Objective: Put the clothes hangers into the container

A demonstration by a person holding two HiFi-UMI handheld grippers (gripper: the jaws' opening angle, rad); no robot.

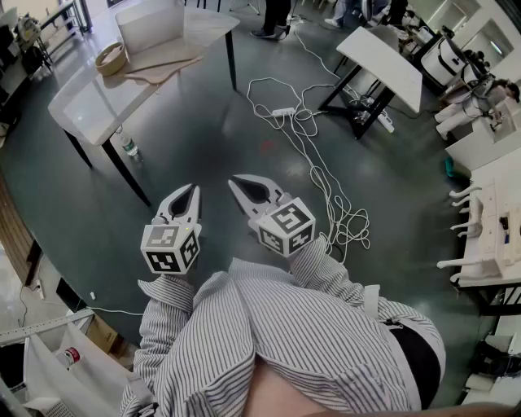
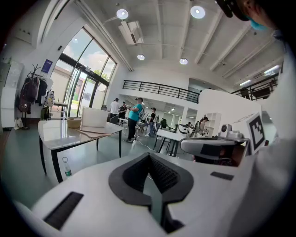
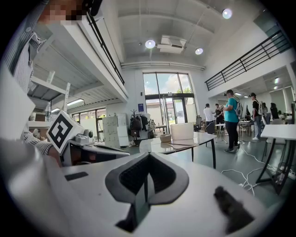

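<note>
I hold both tools out in front of my chest, over the bare floor [image 1: 203,138]. My left hand-held gripper [image 1: 193,189] points to 12 o'clock. Its jaws are pressed together and there is nothing between them. My right hand-held gripper [image 1: 234,181] sits just beside it and angles toward 11 o'clock. Its jaws are also together and empty. The two tips are near each other but do not touch. My striped sleeves [image 1: 326,269] run up to both tools.

The hangers [image 1: 163,65] are well away from me, at about 11 o'clock. They look like flat, pale shapes lying on the white surface [image 1: 81,98], though they are too far off for me to count them. The container [image 1: 151,24], a white open box, stands on the same surface just behind the hangers, at the far edge. A round basket [image 1: 111,59] sits at 9 o'clock of the hangers.

A bottle [image 1: 129,147] stands on the floor by the near leg of the surface. At 1 o'clock from my tools, white cables [image 1: 317,155] trail in loops across the floor from a power strip [image 1: 283,111].
</note>
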